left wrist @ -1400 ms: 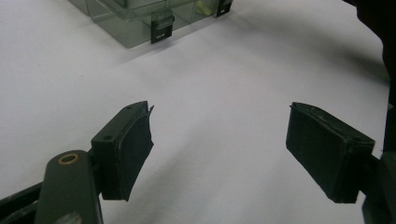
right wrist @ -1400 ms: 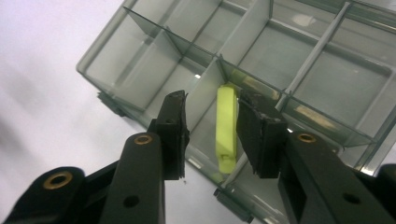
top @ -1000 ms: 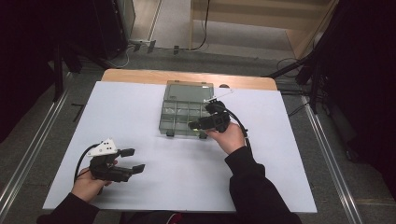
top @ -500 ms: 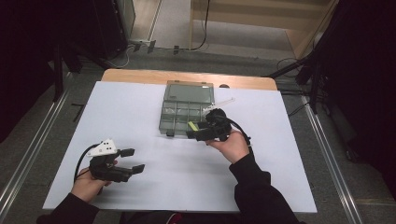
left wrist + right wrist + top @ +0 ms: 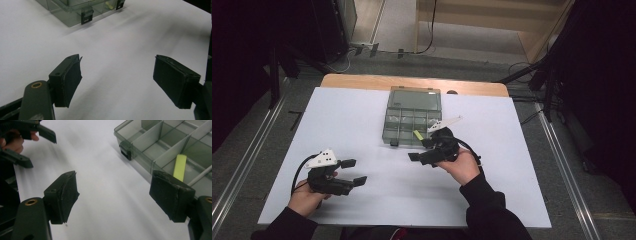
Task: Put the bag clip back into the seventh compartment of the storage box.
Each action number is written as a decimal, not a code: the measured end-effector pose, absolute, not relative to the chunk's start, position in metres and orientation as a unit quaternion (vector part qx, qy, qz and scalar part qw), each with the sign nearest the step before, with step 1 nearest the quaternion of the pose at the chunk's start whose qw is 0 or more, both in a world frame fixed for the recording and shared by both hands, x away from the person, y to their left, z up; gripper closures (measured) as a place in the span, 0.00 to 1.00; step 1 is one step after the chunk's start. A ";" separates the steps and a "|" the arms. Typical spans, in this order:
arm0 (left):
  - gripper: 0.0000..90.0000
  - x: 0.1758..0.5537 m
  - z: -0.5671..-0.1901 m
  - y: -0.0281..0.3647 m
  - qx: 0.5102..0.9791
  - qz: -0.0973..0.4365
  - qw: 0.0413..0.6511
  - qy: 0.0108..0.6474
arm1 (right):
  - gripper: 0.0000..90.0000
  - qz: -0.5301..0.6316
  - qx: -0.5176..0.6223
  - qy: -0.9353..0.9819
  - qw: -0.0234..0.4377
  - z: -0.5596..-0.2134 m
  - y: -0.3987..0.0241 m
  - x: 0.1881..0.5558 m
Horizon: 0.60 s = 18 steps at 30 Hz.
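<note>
My right gripper point(image 5: 418, 150) has just been opening its jaws, nothing between them, beside the box point(image 5: 412, 120) holding a yellow piece point(image 5: 180, 167); left gripper point(image 5: 354, 171) jaws apart, empty.

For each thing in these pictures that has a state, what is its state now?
Clear grey plastic compartment box: lid open, front latches undone.
Small yellow-green flat piece: lying in a front compartment of the box.
Right gripper: jaws just opened wide, nothing between them, beside the box.
Left gripper: open, empty, over the white table.
</note>
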<state>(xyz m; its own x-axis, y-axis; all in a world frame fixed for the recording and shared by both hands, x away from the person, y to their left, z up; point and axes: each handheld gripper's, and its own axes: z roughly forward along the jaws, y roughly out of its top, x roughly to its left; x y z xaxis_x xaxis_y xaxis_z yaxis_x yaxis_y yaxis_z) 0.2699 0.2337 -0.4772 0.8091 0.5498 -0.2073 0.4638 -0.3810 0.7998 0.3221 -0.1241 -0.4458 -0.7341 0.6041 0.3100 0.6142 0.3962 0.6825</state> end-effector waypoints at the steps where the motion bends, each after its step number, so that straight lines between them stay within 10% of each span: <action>1: 0.24 0.270 -0.477 0.234 0.830 0.046 0.464 0.306 | 0.25 -0.409 -0.362 -0.837 0.005 -0.447 -0.124 0.319; 18: 0.24 0.271 -0.478 0.233 0.832 0.045 0.461 0.307 | 0.25 -0.424 -0.349 -0.835 0.008 -0.460 -0.143 0.291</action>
<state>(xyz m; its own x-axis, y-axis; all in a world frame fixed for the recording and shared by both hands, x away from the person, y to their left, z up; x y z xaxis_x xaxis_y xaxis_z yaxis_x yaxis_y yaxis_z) 0.2705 0.2326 -0.4783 0.8074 0.5521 -0.2080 0.4692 -0.3872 0.7937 0.2912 -0.1433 -0.4600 -0.7560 0.5765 0.3101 0.5904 0.3960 0.7033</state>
